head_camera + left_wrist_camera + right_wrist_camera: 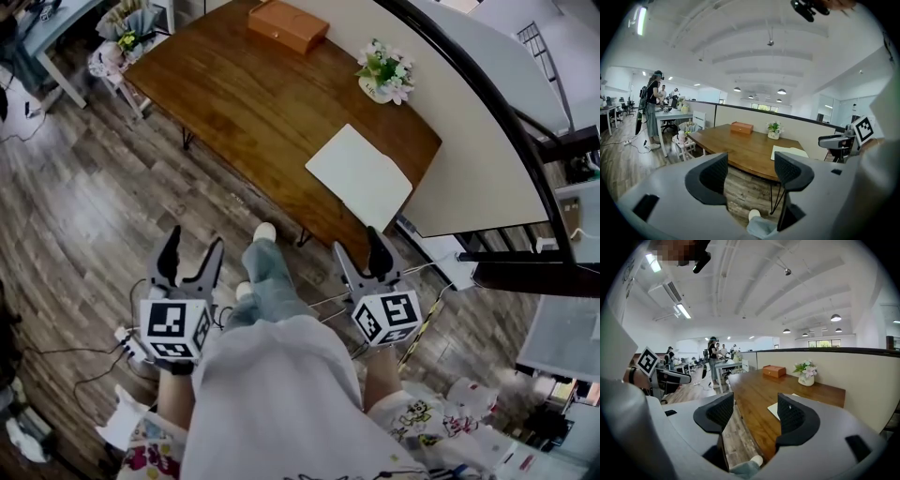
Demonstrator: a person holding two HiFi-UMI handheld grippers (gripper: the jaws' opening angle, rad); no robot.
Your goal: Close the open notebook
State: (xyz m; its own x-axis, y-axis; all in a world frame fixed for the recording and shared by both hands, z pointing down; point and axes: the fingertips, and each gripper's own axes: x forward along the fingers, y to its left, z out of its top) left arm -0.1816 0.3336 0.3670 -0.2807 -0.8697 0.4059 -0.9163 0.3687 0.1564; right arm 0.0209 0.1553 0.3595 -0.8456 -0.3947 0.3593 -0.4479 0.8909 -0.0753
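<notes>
The notebook (361, 176) lies open with white pages up, near the front right edge of the brown wooden table (234, 103). It also shows in the left gripper view (789, 152) and, partly hidden behind a jaw, in the right gripper view (772, 410). Both grippers hang over the floor, short of the table and apart from the notebook. My left gripper (194, 248) (750, 166) is open with nothing between its jaws. My right gripper (360, 247) (752, 409) is also open and empty, closer to the notebook's corner.
A brown wooden box (288, 25) and a white pot of flowers (384, 73) stand at the table's far side. A beige partition (469, 159) runs along its right edge. The person's leg and shoe (265, 262) are between the grippers. Cables and a power strip (129, 343) lie on the floor.
</notes>
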